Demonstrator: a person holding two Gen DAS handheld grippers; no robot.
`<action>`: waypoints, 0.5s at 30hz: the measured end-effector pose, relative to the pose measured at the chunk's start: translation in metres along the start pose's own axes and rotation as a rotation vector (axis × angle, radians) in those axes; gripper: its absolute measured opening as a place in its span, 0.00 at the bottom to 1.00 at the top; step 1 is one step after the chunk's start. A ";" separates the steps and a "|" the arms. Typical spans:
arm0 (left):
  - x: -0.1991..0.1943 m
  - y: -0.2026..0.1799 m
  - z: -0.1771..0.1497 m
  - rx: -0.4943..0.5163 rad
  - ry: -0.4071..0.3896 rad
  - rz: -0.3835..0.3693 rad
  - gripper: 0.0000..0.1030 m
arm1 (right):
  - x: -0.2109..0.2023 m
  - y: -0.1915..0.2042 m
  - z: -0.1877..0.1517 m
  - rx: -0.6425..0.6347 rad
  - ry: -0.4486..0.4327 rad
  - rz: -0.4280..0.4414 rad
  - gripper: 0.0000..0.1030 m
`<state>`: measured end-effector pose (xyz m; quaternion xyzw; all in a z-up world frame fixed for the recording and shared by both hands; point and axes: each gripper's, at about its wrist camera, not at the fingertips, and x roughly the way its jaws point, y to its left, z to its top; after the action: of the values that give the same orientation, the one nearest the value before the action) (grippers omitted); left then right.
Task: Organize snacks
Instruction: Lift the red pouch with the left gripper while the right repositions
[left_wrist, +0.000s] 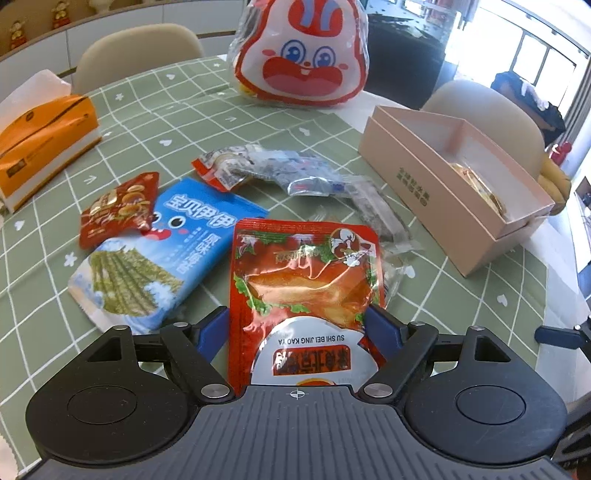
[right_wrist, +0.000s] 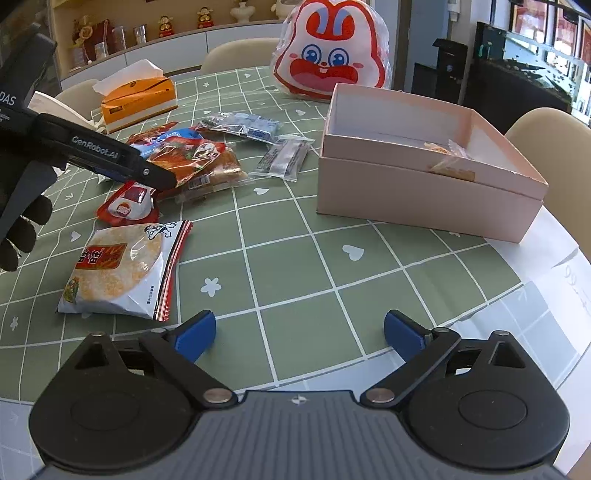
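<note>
The left tool (left_wrist: 297, 325) is spread wide around the red packet (left_wrist: 304, 280), perhaps not pressing it. The right tool (right_wrist: 300, 334) is spread and empty, nearer the pink box (right_wrist: 424, 192).

two close wrist views angled down, both sharing the snack pile (left_wrist: 236, 229) and pink box (right_wrist: 424, 192)

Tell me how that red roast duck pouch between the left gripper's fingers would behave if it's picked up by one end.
The red roast duck pouch looks like glossy film, so it may be slippery. Its wrinkled foil suggests it would sag rather than stay flat. The meat bulge inside probably makes it heavy for its size. The left gripper stands open around it.
</note>
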<state>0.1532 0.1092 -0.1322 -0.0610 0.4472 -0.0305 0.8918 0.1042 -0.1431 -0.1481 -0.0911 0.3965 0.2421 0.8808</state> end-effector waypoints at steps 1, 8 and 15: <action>0.001 0.000 0.000 -0.002 0.001 -0.002 0.84 | 0.000 0.001 0.000 0.004 0.002 -0.003 0.97; 0.011 0.003 0.006 -0.031 0.026 -0.020 0.91 | 0.000 0.002 0.000 0.002 0.002 0.001 1.00; 0.008 -0.004 0.005 -0.030 0.020 -0.035 0.83 | -0.002 0.002 -0.004 -0.004 -0.021 0.005 1.00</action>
<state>0.1617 0.1050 -0.1349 -0.0818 0.4555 -0.0398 0.8856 0.0992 -0.1433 -0.1497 -0.0894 0.3868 0.2461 0.8842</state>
